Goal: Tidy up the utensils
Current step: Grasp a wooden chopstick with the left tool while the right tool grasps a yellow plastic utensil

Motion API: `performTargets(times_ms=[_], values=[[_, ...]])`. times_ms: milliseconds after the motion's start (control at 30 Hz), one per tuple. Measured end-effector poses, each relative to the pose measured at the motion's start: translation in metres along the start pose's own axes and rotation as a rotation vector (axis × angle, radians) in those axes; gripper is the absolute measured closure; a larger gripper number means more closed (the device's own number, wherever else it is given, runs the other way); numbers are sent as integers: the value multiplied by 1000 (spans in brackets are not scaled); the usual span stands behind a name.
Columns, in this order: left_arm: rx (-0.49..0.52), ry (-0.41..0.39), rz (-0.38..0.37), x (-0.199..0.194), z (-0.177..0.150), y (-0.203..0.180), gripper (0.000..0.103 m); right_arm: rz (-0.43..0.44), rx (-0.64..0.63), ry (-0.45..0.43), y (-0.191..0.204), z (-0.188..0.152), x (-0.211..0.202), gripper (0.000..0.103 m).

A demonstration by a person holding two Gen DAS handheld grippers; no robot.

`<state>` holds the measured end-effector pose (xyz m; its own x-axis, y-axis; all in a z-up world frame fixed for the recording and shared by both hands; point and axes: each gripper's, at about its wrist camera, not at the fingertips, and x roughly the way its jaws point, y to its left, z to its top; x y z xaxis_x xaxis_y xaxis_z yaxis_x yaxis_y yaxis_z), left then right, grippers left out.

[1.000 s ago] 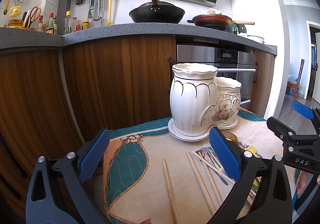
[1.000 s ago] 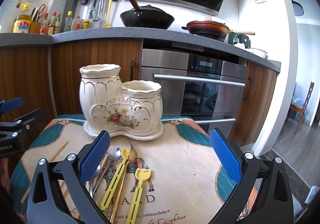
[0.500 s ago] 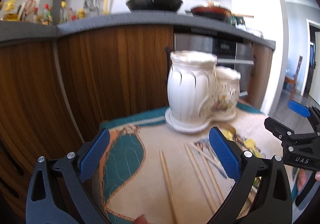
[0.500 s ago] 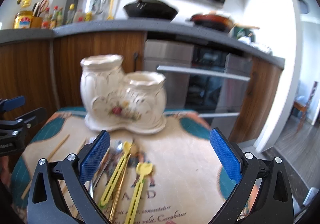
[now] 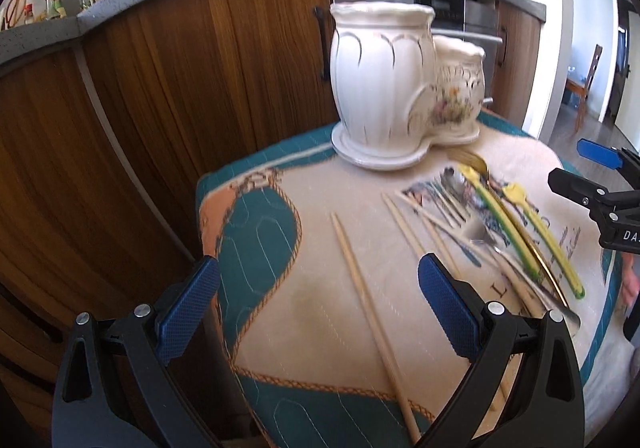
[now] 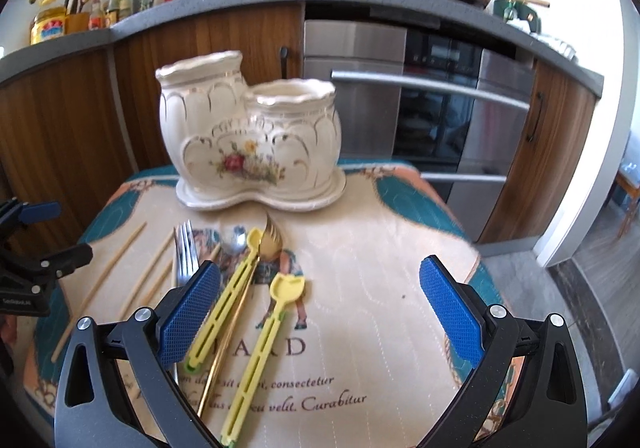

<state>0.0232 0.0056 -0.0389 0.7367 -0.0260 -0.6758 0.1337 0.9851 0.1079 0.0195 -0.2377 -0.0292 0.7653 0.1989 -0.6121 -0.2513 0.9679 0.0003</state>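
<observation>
- Cloth-covered table (image 6: 372, 256): near edge cut off; bare room on its right half.
- Ceramic holder (image 6: 248, 143) stands at the far edge, insides hidden.
- Left gripper (image 5: 320, 304) and right gripper (image 6: 316, 304): jaws wide apart, empty.
- Chopsticks (image 5: 368, 300) lie left; blurred fork (image 6: 184, 252), yellow utensils (image 6: 264, 336) mid-table.

A cream-white ceramic holder (image 6: 250, 143) with gold scallop lines and a red, yellow and green flower spray stands on a beige cloth (image 6: 360, 280) with teal corners, orange edging and dark script. Two pale yellow utensils (image 6: 260, 348) with green ends, a gold spoon (image 6: 224, 348), a silver fork (image 6: 184, 252) and tan chopsticks (image 5: 372, 320) lie near. Both grippers carry blue pads (image 6: 450, 310) on black frames.
</observation>
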Motion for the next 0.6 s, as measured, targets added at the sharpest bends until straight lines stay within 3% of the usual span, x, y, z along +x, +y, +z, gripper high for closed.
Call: performTargets(times_ms=[100,167,233,300,600], values=[[16,22,-4,3,-3,-4,7,16,-13,25,1,-1,3,7],[29,41,-3,6,-4,-6,15,26,-19,47,2,-2,6,9],[29,63,-7,8,-6,-5,22,32,-29,80,4,-3,10,25],[22,75,-20,9,-7,-4,27,37,-34,113,4,-5,14,33],[36,126,-72,15,-6,-9,47,86,-69,200,11,-17,26,58]])
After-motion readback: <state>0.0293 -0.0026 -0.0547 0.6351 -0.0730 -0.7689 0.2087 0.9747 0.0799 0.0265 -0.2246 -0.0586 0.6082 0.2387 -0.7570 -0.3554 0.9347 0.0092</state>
